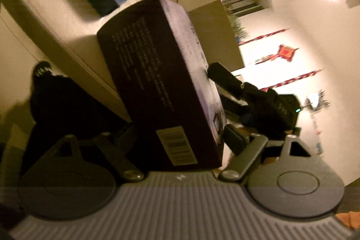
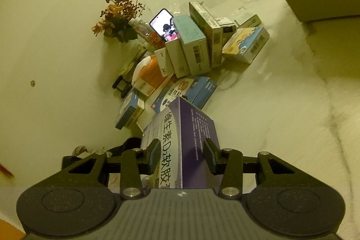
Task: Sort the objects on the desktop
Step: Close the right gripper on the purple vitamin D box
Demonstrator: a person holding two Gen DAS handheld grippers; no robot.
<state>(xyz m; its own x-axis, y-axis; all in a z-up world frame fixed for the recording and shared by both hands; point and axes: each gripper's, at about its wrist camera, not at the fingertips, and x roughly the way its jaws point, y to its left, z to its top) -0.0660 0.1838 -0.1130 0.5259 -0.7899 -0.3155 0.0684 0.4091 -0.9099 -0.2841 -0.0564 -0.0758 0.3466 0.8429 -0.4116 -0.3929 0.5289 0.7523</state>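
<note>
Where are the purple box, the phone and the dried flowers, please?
purple box (image 2: 198,136): right wrist view, its dark purple side.
phone (image 2: 163,25): right wrist view, its lit screen.
dried flowers (image 2: 119,10): right wrist view, the orange blooms.
</note>
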